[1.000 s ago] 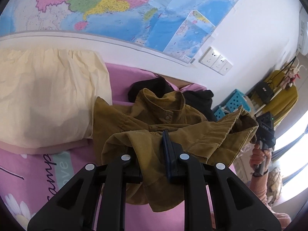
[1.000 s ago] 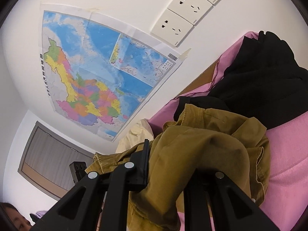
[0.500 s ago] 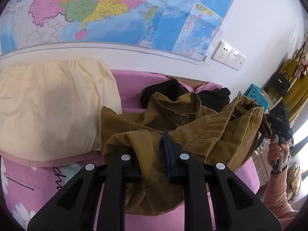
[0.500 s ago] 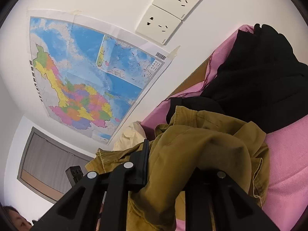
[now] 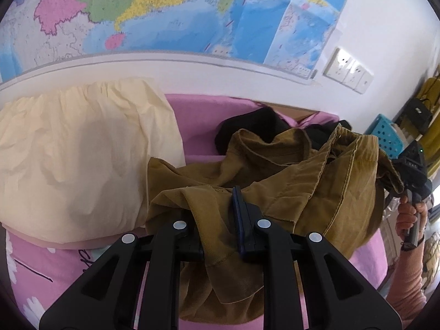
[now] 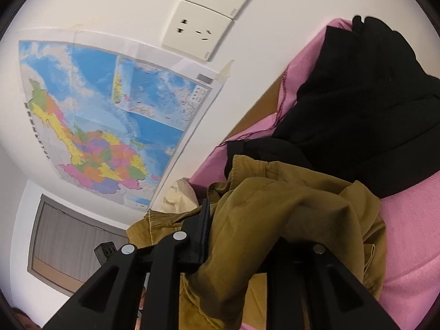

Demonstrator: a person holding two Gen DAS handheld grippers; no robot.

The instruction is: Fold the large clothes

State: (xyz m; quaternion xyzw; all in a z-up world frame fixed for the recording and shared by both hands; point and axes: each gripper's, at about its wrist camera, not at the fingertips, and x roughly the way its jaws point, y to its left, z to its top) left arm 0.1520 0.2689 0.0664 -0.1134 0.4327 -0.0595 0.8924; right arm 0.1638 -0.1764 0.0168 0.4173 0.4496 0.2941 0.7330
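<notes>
The mustard corduroy shirt (image 5: 275, 192) hangs bunched between both tools over the pink bed sheet (image 5: 198, 126), collar end resting on the sheet w/ its lower folds sagging toward the mattress. Left gripper (image 5: 220, 220) is nipped down on a fold of the shirt; cloth drapes over one finger and the blue pad (image 5: 238, 214) bears on it. Right gripper (image 6: 239, 236) has shirt fabric wadded between and over its fingers; its jaws have just been opening a little, cloth between them, grip probably loosening. Step in hand, as judged: lay the garment flat for folding. Procedure: keep both pinches at a hem or seam, draw the tools apart until the span is taut, lower evenly, release only once the cloth lies on the sheet. Re-seat the right pinch if fabric slips. Clearances: cream pillow (image 5: 82, 159) touches the shirt's left side; black clothing (image 6: 371, 104) lies just behind the collar, partly under it; wall w/ map (image 5: 165, 13) and sockets (image 6: 198, 35) close off the far side. Open sheet lies mainly on the near side, so spread toward that, not toward the wall.
</notes>
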